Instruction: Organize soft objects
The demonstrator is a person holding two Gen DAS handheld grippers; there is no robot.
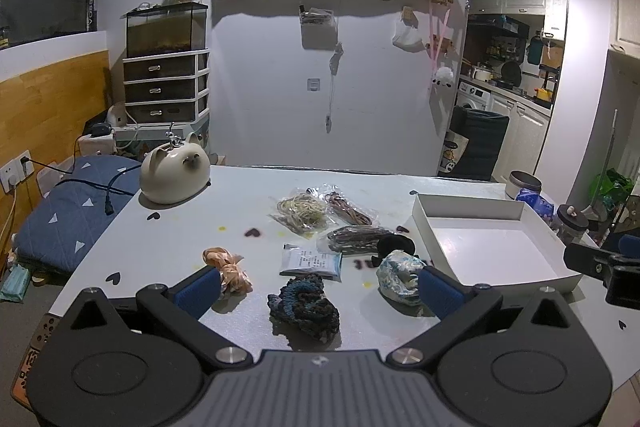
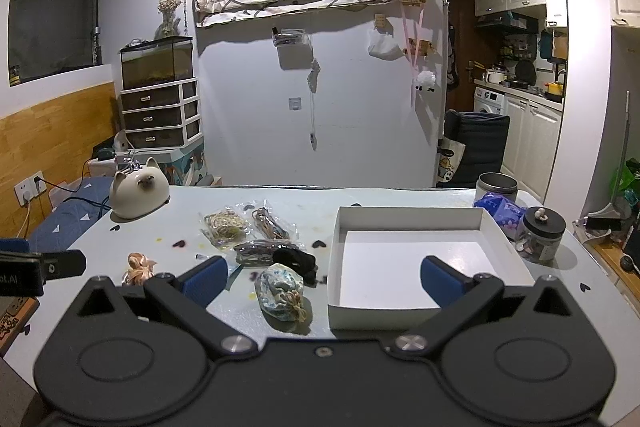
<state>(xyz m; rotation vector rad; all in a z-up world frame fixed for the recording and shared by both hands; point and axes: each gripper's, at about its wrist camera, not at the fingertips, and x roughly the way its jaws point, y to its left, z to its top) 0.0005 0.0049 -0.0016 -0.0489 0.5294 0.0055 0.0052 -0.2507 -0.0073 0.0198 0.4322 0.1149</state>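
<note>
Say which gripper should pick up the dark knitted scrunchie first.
Left, probably. The left gripper is open with the dark knitted scrunchie lying right between its fingers. The right gripper faces the floral pouch and white box instead.

1. The right gripper (image 2: 322, 277), its blue-padded fingers (image 2: 438, 277) spread wide, hovered above the pale table (image 2: 400, 197).
2. A shallow white rectangular cardboard tray (image 2: 412, 217) lay empty ahead.
3. A blue-and-white patterned fabric pouch (image 2: 280, 291) sat just left of the tray.
4. A cream ceramic cat-shaped figure (image 2: 138, 195) stood at far left.
</note>
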